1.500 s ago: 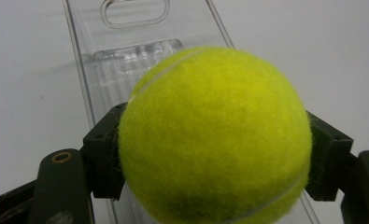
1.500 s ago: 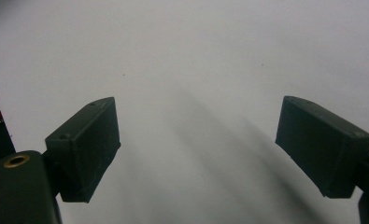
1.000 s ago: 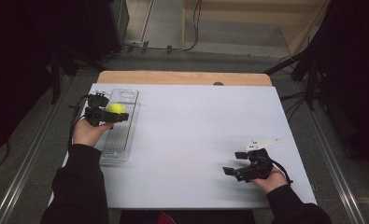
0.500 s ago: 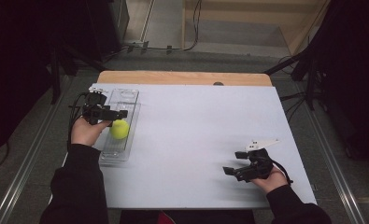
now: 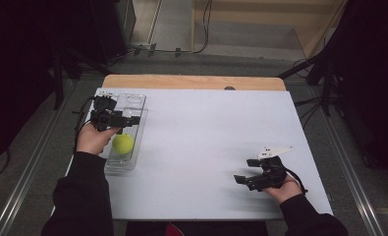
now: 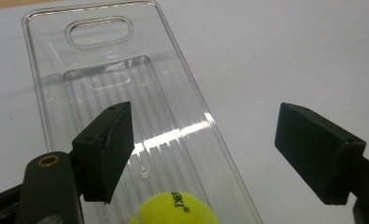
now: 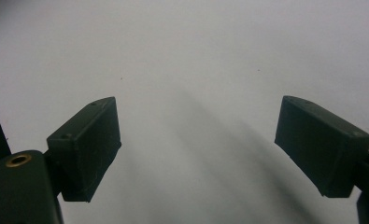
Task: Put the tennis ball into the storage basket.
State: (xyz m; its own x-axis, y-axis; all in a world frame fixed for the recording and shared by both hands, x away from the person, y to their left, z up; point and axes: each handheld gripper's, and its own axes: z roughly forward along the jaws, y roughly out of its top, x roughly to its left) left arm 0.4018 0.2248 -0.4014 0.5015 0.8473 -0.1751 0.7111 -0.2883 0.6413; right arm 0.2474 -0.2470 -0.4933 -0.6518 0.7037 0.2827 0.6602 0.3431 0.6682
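Note:
A yellow-green tennis ball [image 5: 123, 143] lies loose in the near half of a clear plastic tray [image 5: 140, 98] at the table's left side. My left gripper [image 5: 132, 119] hovers over the tray just beyond the ball. Its jaws have just been opening and stand open with nothing between them. In the left gripper view the ball [image 6: 175, 208] sits on the ribbed tray floor [image 6: 102, 88], below the left gripper [image 6: 201, 154]. My right gripper [image 5: 243, 170] rests low at the table's near right, open and holding nothing. In the right gripper view the right gripper [image 7: 198, 149] faces bare table.
The white table [image 5: 206, 123] has a wooden strip [image 5: 191, 81] along its far edge. A small dark spot [image 5: 229, 88] sits on that edge. Cables and dark stands surround the table on the floor.
The left gripper let go of the ball, which dropped into the tray and rolled toward the near end. The left hand shifted slightly. The right hand stayed still.

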